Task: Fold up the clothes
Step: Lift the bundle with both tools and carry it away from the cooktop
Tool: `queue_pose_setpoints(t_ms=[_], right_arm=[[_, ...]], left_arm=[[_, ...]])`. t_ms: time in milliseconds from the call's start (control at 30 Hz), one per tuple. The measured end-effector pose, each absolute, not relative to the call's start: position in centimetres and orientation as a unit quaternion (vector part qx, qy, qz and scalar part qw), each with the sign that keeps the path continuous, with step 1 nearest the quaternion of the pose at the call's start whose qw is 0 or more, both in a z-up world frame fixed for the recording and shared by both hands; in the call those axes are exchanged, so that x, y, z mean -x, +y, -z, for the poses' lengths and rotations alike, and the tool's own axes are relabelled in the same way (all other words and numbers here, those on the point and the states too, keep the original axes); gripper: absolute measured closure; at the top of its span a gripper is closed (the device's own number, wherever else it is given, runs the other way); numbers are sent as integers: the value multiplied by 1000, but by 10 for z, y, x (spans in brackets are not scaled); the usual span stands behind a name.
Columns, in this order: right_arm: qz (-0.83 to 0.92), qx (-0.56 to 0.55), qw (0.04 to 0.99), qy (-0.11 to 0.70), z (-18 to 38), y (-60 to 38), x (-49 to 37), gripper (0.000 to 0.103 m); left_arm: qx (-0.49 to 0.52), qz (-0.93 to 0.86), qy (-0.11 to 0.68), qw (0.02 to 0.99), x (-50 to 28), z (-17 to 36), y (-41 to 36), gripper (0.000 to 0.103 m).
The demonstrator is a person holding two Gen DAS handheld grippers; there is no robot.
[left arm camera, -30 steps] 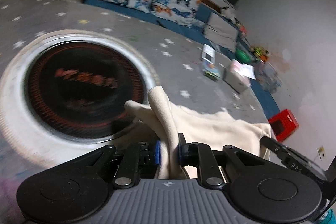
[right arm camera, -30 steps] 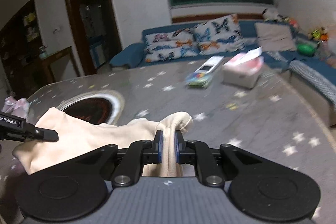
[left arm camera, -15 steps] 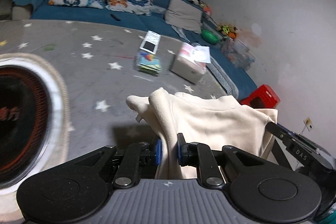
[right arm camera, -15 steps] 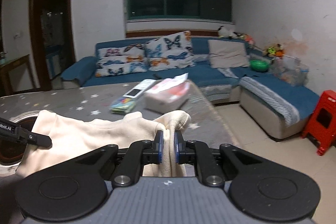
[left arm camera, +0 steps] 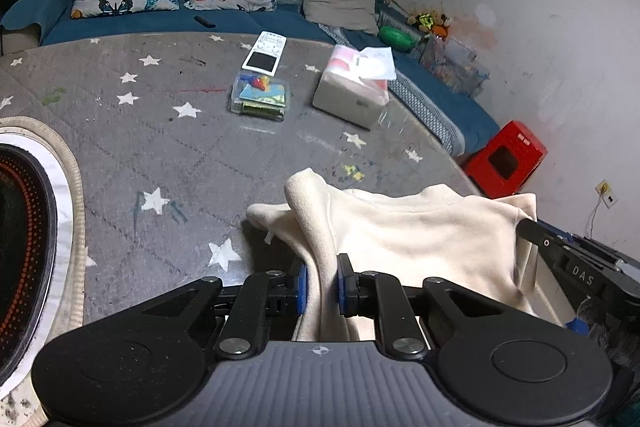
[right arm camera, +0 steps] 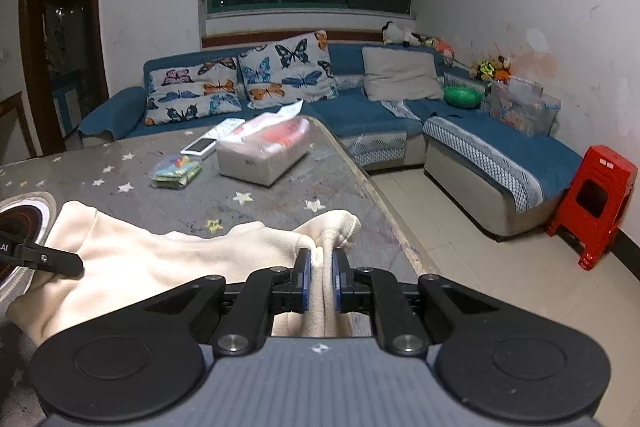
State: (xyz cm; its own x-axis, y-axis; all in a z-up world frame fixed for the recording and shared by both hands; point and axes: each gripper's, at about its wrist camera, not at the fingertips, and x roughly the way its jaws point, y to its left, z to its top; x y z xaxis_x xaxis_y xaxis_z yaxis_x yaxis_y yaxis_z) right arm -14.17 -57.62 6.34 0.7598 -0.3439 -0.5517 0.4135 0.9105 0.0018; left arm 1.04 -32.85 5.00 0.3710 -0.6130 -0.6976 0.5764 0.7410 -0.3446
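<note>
A cream fleece garment [left arm camera: 420, 231] hangs stretched between both grippers above the grey star-patterned table [left arm camera: 168, 147]. My left gripper [left arm camera: 322, 281] is shut on a bunched fold at one end of the garment. My right gripper [right arm camera: 321, 279] is shut on a fold at the other end of the same garment [right arm camera: 160, 259], near the table's right edge. The right gripper's black finger shows at the right of the left wrist view, and the left gripper's finger pokes in at the left of the right wrist view. The cloth below the jaws is hidden.
On the table lie a tissue box [left arm camera: 352, 87], a clear case of coloured items [left arm camera: 260, 97], a white remote [left arm camera: 266, 53] and a round black burner with a white ring [left arm camera: 24, 227]. A blue corner sofa [right arm camera: 400, 115] and a red stool [right arm camera: 596, 199] stand beyond the table edge [right arm camera: 384, 211].
Both grippers have carried the garment to the right across the table, away from the round burner, which has slid to the left edge of view. The table's right edge and floor have come into sight.
</note>
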Motion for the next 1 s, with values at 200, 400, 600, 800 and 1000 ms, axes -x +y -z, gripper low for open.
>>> queue_pose_setpoints(t_ms=[200,400,600,800,1000], right_arm=[[207,-65,930,296,-51,-581,134,93],[211,-69,924,313,-38,-585,131,93],[210,-75,918,329,-26,-587,129,93],[201,-73,914,344,-19,-580,130,91],[205,-68,918,332,-33,-577,132,85]], left_arm=[[6,356,434,828,-11,-42,-329,87],[-1,355,437,826,-12,-37,-328,87],[-5,353,439,826,-11,-33,-324,87],[-4,351,444,825,-13,-31,-314,87],[-6,346,442,828,-16,-35,-309,79]])
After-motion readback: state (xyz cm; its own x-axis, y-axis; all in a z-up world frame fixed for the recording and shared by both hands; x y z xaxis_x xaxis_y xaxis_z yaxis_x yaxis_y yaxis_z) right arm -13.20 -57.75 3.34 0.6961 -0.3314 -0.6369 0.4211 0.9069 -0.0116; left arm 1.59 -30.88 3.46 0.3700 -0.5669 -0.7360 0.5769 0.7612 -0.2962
